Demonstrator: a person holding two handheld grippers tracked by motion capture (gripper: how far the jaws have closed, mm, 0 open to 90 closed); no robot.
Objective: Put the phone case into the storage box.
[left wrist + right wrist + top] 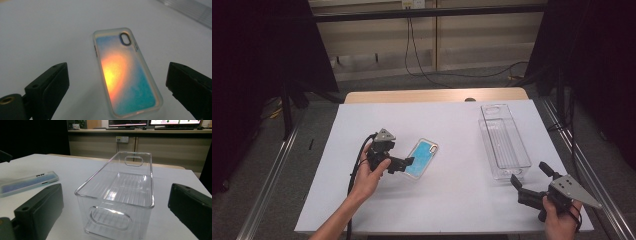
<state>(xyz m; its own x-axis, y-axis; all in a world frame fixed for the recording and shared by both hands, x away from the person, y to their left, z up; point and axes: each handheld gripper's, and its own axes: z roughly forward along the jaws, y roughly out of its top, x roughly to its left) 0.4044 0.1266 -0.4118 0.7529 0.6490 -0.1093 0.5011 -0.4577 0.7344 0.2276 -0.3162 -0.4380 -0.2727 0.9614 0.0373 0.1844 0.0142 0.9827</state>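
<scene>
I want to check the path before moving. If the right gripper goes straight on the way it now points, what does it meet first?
Probably the near end wall of the clear plastic bin, which stands centred between the open right gripper fingers; the exact gap is unclear.

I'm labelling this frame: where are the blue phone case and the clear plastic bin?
blue phone case (127, 77): left gripper view, middle of its back.
clear plastic bin (113, 202): right gripper view, near end wall.

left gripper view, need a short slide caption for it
Open left gripper poised over a blue phone case lying flat on the white table.
</scene>
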